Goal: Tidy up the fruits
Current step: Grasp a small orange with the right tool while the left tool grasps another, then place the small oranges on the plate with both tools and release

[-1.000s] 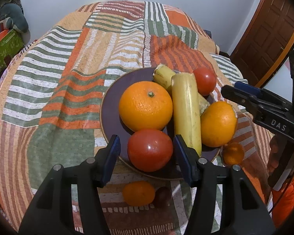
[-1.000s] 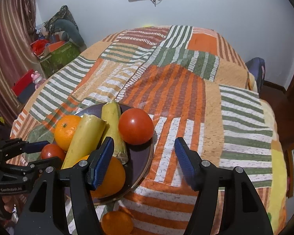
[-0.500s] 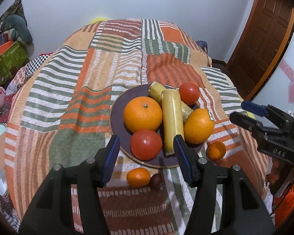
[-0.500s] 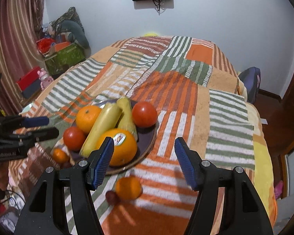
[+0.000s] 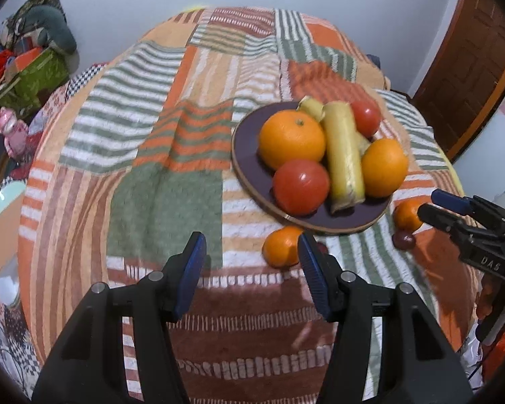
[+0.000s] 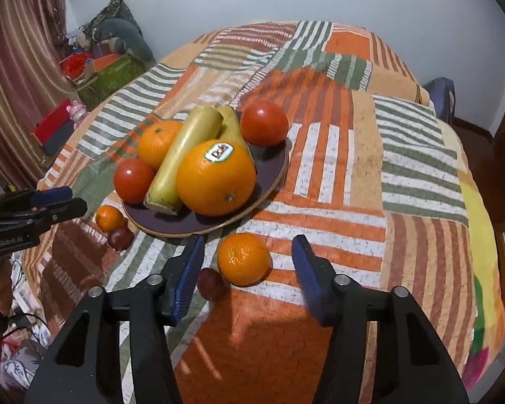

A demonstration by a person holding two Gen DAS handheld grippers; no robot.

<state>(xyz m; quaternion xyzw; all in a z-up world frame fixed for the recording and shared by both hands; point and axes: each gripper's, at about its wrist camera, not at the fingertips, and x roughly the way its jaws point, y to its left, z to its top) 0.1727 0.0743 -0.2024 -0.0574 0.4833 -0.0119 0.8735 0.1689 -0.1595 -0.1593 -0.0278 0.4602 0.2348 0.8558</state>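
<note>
While both grippers pull back from the plate (image 6: pixel 272 181), the right gripper (image 6: pixel 245 269) lines up over a small orange (image 6: pixel 243 259) on the blanket (image 6: pixel 404 168), at six o'clock from the plate, a dark plum (image 6: pixel 210 283) just beside it. Its jaws are closing, the orange between them but not yet pinched. The left gripper (image 5: pixel 250 272) hangs half open, holding nothing, another small orange (image 5: pixel 281 247) by its right finger. Looks like the loose fruit gets gathered next.

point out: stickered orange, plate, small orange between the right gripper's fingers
stickered orange (image 6: pixel 215 181), right wrist view, middle of its peel below the label
plate (image 6: pixel 276 178), right wrist view, bare right rim
small orange (image 6: pixel 243 258), right wrist view, centre of the fruit
</note>
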